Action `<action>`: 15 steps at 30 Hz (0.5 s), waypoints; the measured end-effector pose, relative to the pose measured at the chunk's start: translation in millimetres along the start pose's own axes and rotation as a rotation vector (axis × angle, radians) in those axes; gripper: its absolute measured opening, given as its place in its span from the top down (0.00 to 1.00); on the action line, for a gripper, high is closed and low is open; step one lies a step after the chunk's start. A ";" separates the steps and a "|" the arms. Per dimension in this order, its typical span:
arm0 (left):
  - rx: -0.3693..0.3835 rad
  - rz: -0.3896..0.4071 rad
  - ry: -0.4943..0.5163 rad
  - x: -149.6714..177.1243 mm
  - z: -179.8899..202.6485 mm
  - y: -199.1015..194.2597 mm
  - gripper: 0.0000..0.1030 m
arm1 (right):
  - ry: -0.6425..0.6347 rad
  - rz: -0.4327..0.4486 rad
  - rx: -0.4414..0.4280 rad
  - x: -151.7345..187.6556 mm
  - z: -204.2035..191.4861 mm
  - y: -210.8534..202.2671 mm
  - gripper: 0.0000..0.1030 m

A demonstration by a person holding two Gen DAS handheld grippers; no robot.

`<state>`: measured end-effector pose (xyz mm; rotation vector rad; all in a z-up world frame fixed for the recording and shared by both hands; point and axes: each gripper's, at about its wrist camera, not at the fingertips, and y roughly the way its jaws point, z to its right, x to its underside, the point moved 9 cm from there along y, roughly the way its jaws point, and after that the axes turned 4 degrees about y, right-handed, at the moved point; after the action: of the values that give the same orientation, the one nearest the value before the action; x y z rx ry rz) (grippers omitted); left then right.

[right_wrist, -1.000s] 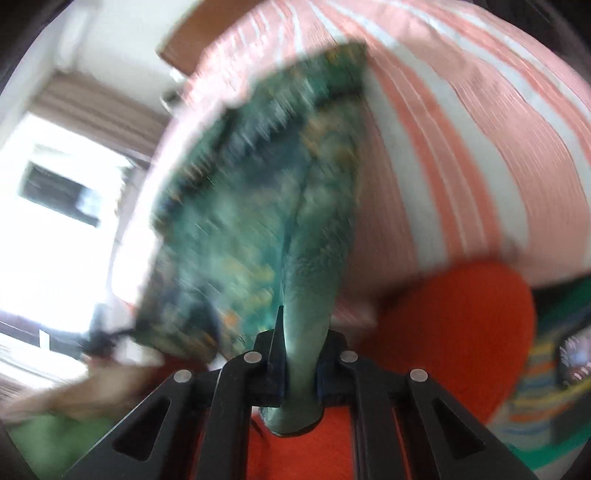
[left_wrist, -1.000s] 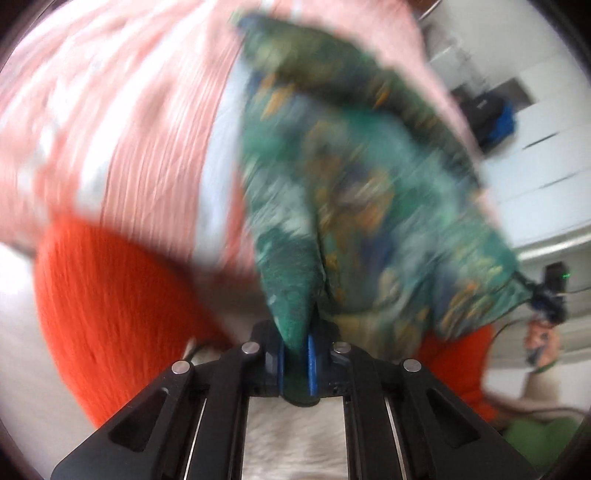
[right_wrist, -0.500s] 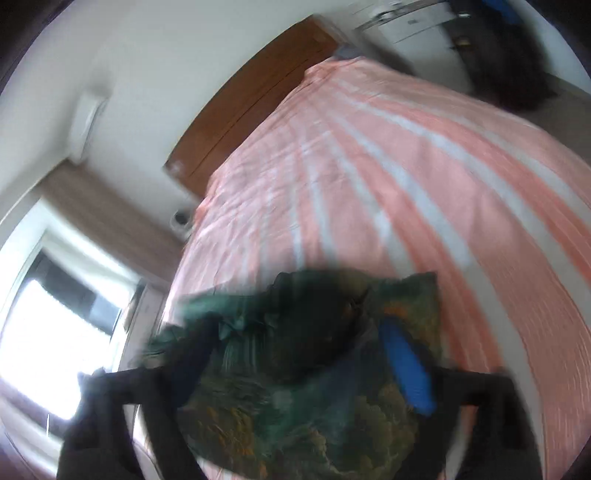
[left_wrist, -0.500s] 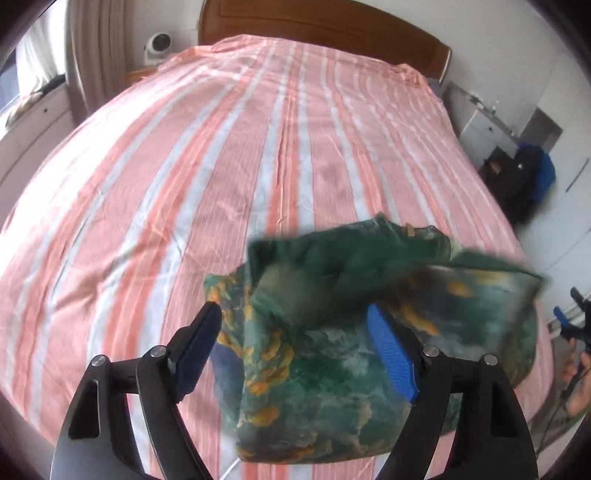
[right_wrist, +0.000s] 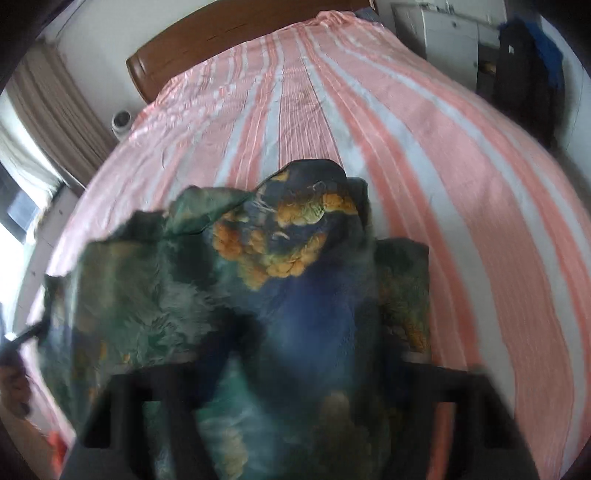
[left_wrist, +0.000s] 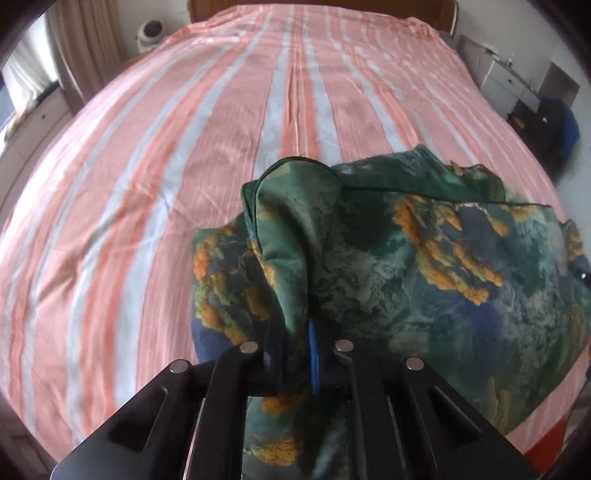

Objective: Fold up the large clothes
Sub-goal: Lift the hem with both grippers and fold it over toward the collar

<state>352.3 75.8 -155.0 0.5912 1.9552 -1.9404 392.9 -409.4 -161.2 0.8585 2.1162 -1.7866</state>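
Your left gripper (left_wrist: 295, 354) clenches a fold of the green garment (left_wrist: 424, 258) on the striped bed (left_wrist: 147, 166); your blurred right gripper (right_wrist: 295, 350) is closing around it.

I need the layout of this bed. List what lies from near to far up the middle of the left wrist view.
left gripper shut on the garment → green patterned garment → striped bedsheet → wooden headboard.
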 end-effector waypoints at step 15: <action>-0.269 0.336 0.045 -111.4 -13.3 -19.8 0.93 | -0.197 0.519 0.152 -100.1 -59.2 -100.6 0.83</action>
<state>439.2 82.1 -81.5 0.8294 1.9506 -1.4483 426.1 -388.6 -12.5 1.0952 1.4759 -1.6771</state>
